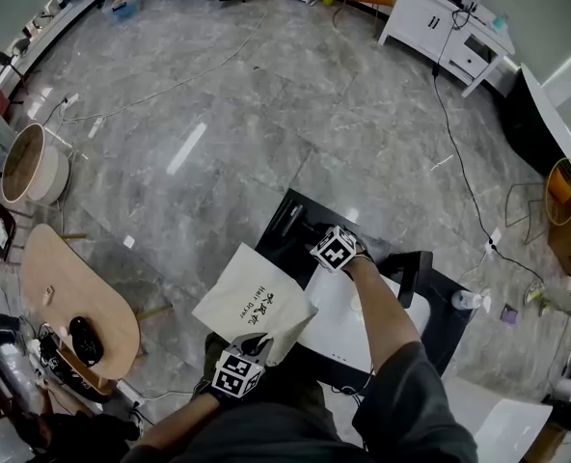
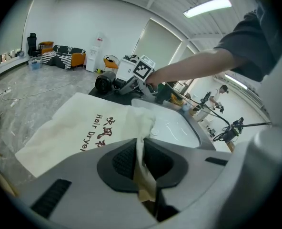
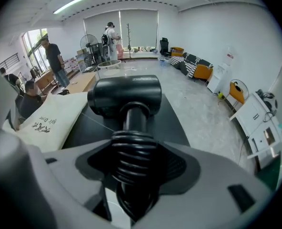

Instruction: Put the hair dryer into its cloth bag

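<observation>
Looking down in head view, cloth bag (image 1: pixel 252 302) lies partly on black mat (image 1: pixel 285 215); left gripper (image 1: pixel 261 343) at its near corner; right gripper (image 1: pixel 316 237) over the mat. Left gripper view: jaws clamped on the bag's bunched edge; right gripper view: jaws wide apart, hair dryer (image 3: pixel 124 97) on the mat, coiled handle between them, ungripped.

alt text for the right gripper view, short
A black hair dryer lies on a dark tabletop, its cord-wrapped handle between the open jaws of the right hand-held gripper. A cream cloth bag lies at left; people stand far behind.
</observation>
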